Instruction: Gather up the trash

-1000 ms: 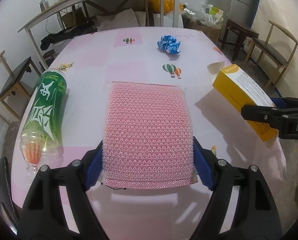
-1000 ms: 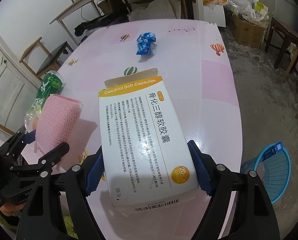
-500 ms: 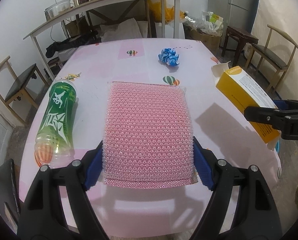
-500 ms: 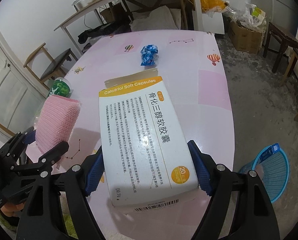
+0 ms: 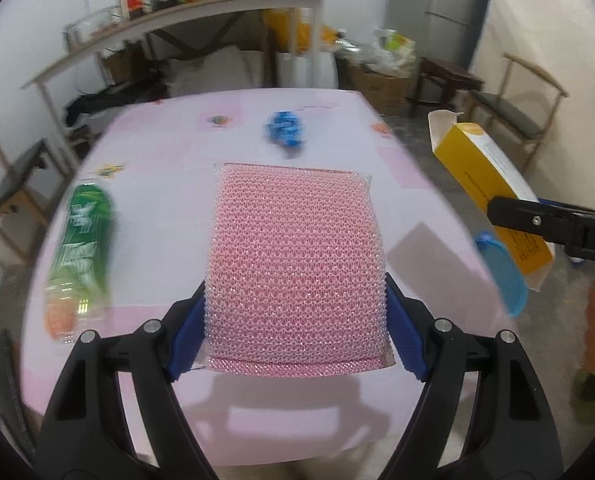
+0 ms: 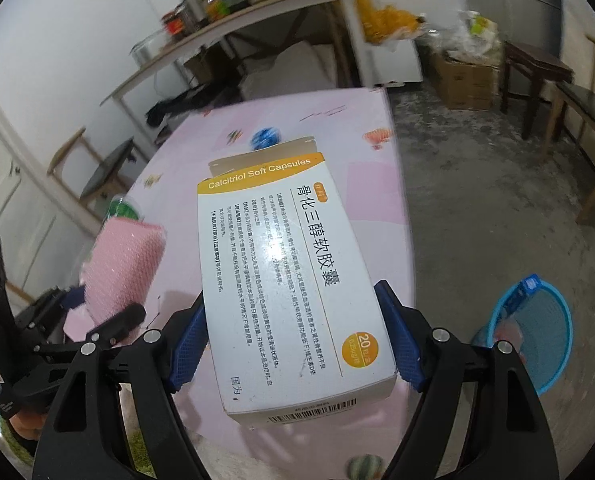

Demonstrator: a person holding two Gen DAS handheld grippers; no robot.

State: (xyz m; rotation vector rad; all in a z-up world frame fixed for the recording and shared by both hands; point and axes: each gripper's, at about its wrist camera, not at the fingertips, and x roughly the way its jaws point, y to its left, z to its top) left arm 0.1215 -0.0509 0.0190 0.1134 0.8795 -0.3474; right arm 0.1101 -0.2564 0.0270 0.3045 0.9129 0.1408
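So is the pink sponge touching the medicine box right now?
Apart. In the left wrist view, bare table shows between the pink sponge in the left gripper and the medicine box.

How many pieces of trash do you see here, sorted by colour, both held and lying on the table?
Pink: 1, sponge pad in left gripper
White and yellow: 1, medicine box in right gripper
Green: 1, bottle on table
Blue: 1, crumpled wrapper on table
Total: 4
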